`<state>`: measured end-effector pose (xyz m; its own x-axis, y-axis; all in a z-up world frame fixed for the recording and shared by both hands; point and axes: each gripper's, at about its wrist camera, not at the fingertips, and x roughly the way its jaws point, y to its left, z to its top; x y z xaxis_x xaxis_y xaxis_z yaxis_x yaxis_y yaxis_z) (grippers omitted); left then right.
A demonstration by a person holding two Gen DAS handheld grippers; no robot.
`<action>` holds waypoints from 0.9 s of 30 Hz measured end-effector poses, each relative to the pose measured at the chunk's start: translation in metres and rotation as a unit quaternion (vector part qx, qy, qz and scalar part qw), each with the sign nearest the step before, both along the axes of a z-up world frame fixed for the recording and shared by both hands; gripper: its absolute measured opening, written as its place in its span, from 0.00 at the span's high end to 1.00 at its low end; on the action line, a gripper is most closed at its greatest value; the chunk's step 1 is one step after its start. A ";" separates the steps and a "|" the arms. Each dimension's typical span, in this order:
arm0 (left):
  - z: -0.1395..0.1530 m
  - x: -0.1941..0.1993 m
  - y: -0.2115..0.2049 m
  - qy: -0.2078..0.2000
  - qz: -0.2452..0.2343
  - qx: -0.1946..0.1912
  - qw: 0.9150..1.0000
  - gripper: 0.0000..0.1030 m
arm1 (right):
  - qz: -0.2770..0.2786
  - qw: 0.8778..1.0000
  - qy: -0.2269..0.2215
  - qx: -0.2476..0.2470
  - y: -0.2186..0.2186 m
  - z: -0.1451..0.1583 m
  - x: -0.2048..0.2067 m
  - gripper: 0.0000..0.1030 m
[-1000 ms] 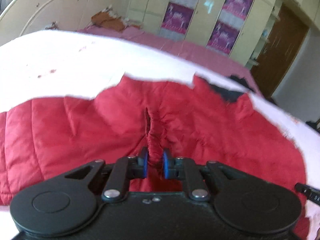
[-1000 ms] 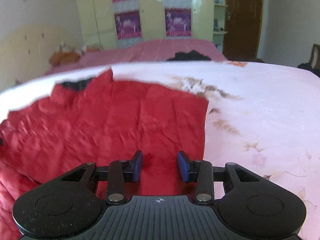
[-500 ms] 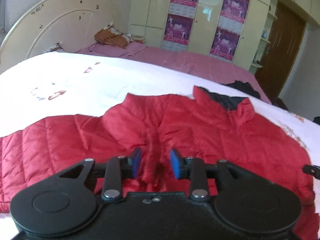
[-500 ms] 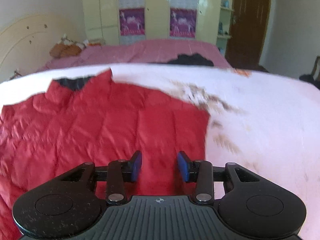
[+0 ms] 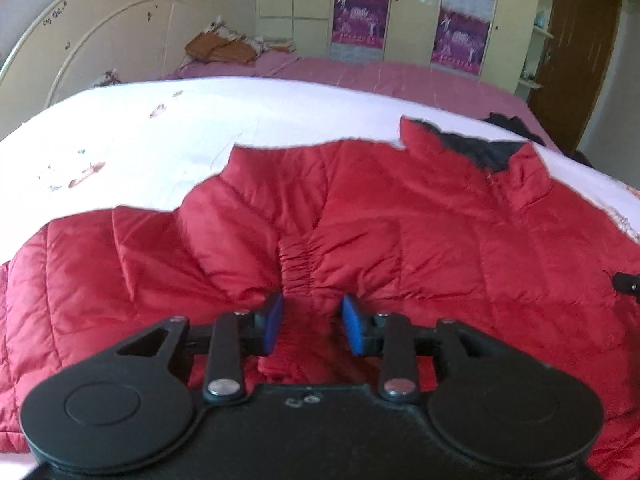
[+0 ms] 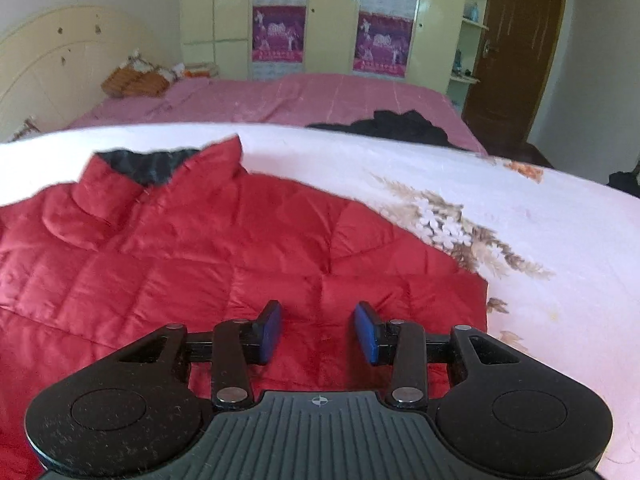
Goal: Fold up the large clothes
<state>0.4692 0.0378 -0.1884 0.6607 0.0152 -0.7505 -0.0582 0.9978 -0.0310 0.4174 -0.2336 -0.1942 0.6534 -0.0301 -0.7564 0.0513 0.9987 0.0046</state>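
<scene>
Your left tongs: jaws opening, pads apart. A gathered ridge of the red jacket sits between them, but the pads no longer press it. Judged: you are letting go of a pinch so the cloth can settle flat. A second ago these pads were nearly shut on that pucker; now the crease stands free ahead of them, relaxing.

Your right tongs: part open, nothing gripped. They hover over the jacket's quilted panel, its right edge just beyond the right pad. Their gap matches the earlier frames. The edge lay nearer the pads before; the view has shifted, and the collar shows more fully now.

Past both tongs: the jacket lies spread on the white floral sheet, collar at the far end, black lining showing. Likely laid open so the sides can fold inward.

Farther: pink bed, black garment on it, wardrobe behind.
</scene>
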 end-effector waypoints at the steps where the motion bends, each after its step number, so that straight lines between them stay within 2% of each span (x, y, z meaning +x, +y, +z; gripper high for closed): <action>1: -0.001 0.000 0.000 0.000 -0.001 0.000 1.000 0.67 | -0.001 1.000 0.003 0.004 -0.001 -0.004 0.001 0.62; 8: 0.000 -0.001 0.000 0.004 -0.001 0.005 1.000 0.67 | 0.007 1.000 0.002 -0.012 0.005 -0.004 -0.002 0.62; 11: 0.003 0.000 0.001 0.010 0.002 0.000 1.000 0.67 | -0.001 1.000 -0.015 -0.005 0.007 0.013 -0.010 0.62; 14: 0.006 0.000 0.002 0.016 0.008 -0.006 1.000 0.63 | 0.031 0.999 -0.038 -0.003 0.024 0.031 -0.025 0.61; 15: 0.008 -0.001 0.001 0.018 0.009 -0.008 1.000 0.59 | 0.043 0.998 -0.036 0.001 0.031 0.034 -0.028 0.61; 17: 0.011 -0.003 0.000 0.019 0.009 -0.004 1.000 0.44 | 0.060 0.998 -0.032 0.016 0.043 0.037 -0.035 0.61; 18: 0.014 -0.006 -0.001 0.015 0.010 0.004 1.000 0.32 | 0.069 0.997 -0.027 0.019 0.050 0.036 -0.039 0.61; 21: 0.023 -0.013 -0.002 0.006 0.001 0.013 1.000 0.29 | 0.088 0.996 -0.018 0.019 0.068 0.030 -0.047 0.61; 27: 0.038 -0.030 0.019 0.007 0.013 0.000 1.000 0.28 | 0.096 0.995 -0.002 0.001 0.092 0.008 -0.057 0.61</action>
